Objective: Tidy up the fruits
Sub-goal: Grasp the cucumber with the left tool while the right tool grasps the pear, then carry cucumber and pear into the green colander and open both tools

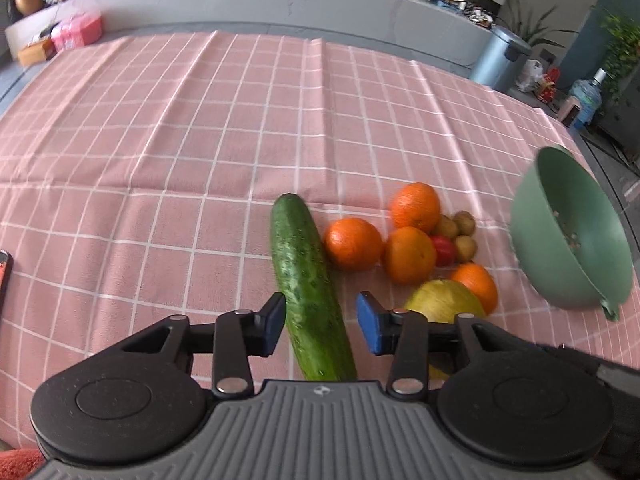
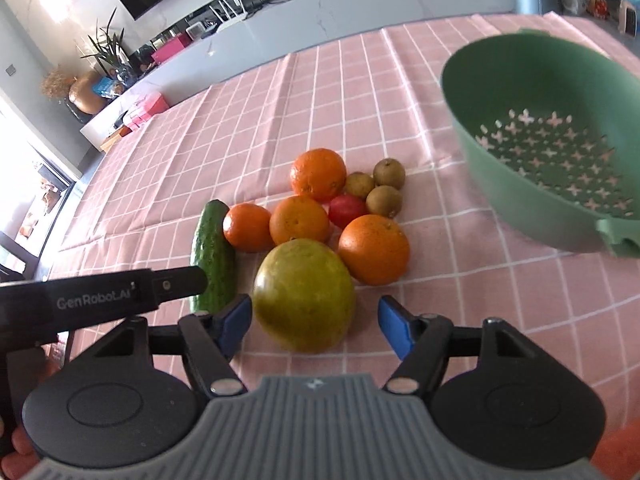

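A pile of fruit lies on the pink checked cloth (image 1: 160, 140): a green cucumber (image 1: 308, 284), several oranges (image 1: 353, 243), a large yellow-green citrus (image 2: 305, 295), a small red fruit (image 2: 347, 209) and three brown kiwis (image 2: 385, 201). My left gripper (image 1: 322, 328) is open with the cucumber lying between its blue pads, the left pad touching or nearly touching it. My right gripper (image 2: 316, 326) is open with the yellow-green citrus between its pads. A green colander (image 2: 548, 140), tilted and empty, is at the right; it also shows in the left wrist view (image 1: 568, 236).
A dark phone-like object (image 1: 5, 272) lies at the cloth's left edge. A grey counter (image 1: 240, 4) with pink boxes and clutter runs behind the table. A grey bin (image 1: 500, 60) and a water bottle (image 1: 586, 100) stand beyond the far right corner.
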`<state>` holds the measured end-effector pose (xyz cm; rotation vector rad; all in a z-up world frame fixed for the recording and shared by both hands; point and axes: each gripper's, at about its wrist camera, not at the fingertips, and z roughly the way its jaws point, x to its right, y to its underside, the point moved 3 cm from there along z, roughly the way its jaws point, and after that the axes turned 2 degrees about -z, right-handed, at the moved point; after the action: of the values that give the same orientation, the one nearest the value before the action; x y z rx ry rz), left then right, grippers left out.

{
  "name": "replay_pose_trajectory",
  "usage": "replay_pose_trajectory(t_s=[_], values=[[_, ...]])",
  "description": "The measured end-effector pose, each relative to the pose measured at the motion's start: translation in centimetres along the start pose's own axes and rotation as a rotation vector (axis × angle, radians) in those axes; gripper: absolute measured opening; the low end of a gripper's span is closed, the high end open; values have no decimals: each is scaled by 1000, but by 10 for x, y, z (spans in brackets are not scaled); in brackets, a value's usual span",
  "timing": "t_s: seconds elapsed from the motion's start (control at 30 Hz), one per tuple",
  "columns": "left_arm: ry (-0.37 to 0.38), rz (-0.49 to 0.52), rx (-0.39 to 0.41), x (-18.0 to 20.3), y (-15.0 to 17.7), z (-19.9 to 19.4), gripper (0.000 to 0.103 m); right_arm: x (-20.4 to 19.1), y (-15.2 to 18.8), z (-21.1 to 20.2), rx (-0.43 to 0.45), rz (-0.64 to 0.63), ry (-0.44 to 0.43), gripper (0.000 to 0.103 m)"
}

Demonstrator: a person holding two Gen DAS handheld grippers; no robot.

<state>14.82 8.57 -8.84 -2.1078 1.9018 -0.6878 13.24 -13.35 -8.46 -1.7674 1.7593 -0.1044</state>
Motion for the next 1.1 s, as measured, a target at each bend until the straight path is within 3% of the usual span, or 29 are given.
replay_pose_trajectory(t_s=[0.37, 0.47, 0.63, 0.93, 1.1], values=[[34, -76, -30, -15, -11, 26, 54, -4, -1, 19, -39, 49, -59, 64], [38, -73, -30, -16, -11, 28, 44, -7, -1, 21, -35, 37, -60, 61], [43, -70, -23, -15, -9, 27, 41, -8, -1, 20, -36, 20, -59, 61], [30, -41, -30, -5, 6, 4, 40, -5, 15, -5, -36, -43, -55, 60], [68, -48, -18, 9, 17, -21, 39, 7, 22, -31, -13, -52, -54, 60]])
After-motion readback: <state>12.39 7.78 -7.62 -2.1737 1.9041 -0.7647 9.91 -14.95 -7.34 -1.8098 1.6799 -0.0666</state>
